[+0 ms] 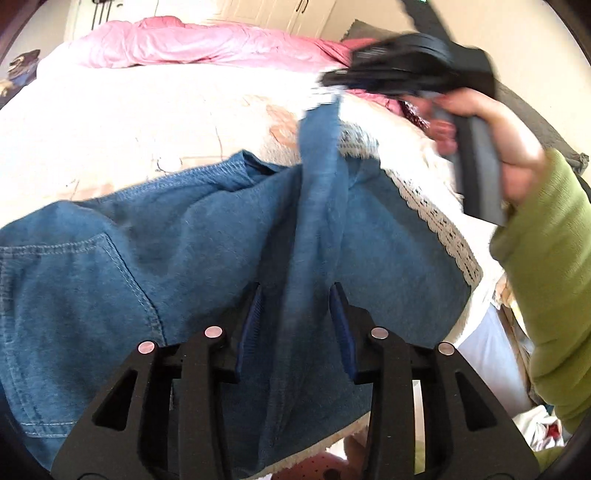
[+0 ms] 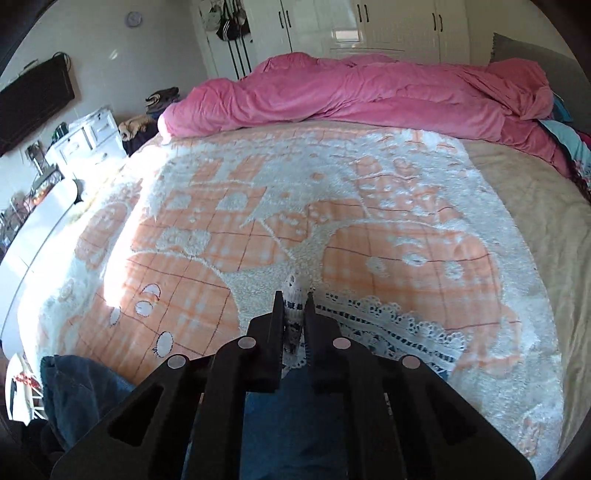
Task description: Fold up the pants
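**A:** Where are the pants?

**B:** The blue denim pants [image 1: 177, 258] lie on the bed, spread over the white-and-orange blanket [image 2: 332, 206] near its lace edge [image 1: 439, 225]. A back pocket shows at the left of the left wrist view. One strip of the denim is pulled up taut from the heap toward the upper right.

**A:** Who is pulling it?

**B:** The right claw [image 2: 293, 306] — in the left wrist view it appears blurred at the upper right, carried by a hand [image 1: 495, 147] in a green sleeve [image 1: 546, 288], with the raised denim strip running up to it. Its own camera shows the jaws clenched, a bit of white lace pinched between them, and blue denim directly below the fingers. Whether the denim itself sits between the pads I cannot tell from that view.

**A:** And the left claw?

**B:** The left claw [image 1: 295, 314] stands partly parted above the heap. The raised strip of denim passes between its blue-padded fingers [image 1: 341, 325], but a gap shows on each side — the pads do not press the cloth.

**A:** What else is on the bed?

**B:** A rumpled pink quilt [image 2: 351, 96] along the far side, white wardrobe doors [image 2: 399, 26] behind it.
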`<action>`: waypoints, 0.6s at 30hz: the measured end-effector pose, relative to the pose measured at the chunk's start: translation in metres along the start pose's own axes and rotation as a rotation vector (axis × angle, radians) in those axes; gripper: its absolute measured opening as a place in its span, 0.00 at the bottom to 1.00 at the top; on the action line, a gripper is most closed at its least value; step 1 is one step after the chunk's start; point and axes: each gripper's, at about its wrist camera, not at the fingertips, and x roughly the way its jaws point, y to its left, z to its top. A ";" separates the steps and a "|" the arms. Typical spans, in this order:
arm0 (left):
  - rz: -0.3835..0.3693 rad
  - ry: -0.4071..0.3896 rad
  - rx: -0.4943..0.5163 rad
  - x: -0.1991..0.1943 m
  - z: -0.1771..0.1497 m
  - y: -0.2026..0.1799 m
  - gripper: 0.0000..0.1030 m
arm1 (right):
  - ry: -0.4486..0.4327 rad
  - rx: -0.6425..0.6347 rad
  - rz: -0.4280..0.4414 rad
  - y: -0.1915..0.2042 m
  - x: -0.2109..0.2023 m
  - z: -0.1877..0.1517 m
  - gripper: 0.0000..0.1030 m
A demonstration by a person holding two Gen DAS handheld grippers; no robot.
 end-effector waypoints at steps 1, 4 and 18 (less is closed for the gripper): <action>0.003 -0.002 0.002 -0.001 0.000 0.002 0.26 | -0.012 0.007 -0.001 -0.005 -0.009 -0.001 0.08; -0.028 -0.001 0.006 -0.004 0.000 0.004 0.03 | -0.047 0.047 0.008 -0.023 -0.040 -0.009 0.09; -0.042 -0.051 0.052 -0.060 -0.021 0.009 0.02 | -0.021 0.316 0.034 -0.104 -0.138 -0.165 0.09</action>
